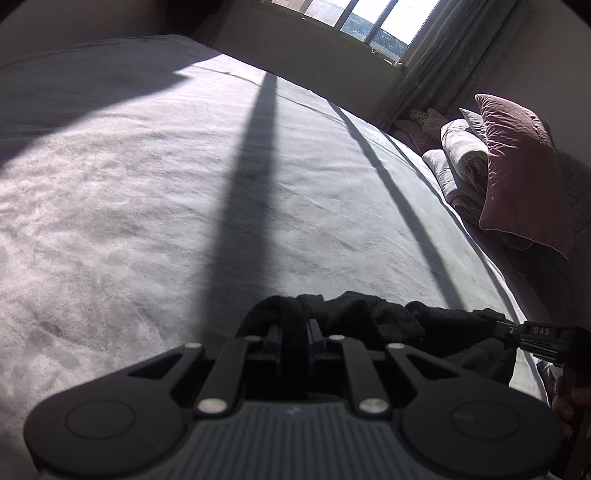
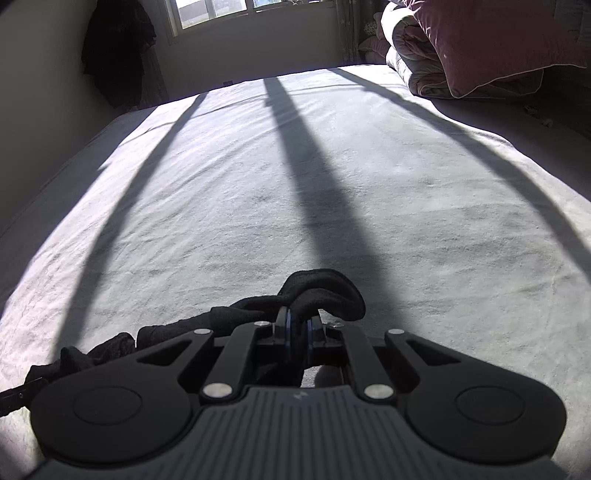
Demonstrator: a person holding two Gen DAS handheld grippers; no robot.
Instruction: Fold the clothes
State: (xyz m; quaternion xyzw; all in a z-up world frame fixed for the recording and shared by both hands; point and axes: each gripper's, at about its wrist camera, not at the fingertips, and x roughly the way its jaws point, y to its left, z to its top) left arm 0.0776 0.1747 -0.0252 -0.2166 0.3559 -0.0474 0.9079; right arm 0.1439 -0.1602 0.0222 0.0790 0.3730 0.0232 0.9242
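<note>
pinching one end each of a bunched black garment (image 1: 369, 314), the left gripper (image 1: 295, 325) and right gripper (image 2: 299, 325) are holding it low over the bed (image 2: 258, 184); the thin bite is likely risking a slip, and the twisted cloth may be folding crooked.

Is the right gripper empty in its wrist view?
No: the right gripper is shut on a bunched fold of the black garment, which loops up over its tips above the bed sheet.

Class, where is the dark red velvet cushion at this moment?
The dark red velvet cushion leans at the right edge of the left wrist view, against a rolled pale quilt beside the grey bed, below the window.
</note>
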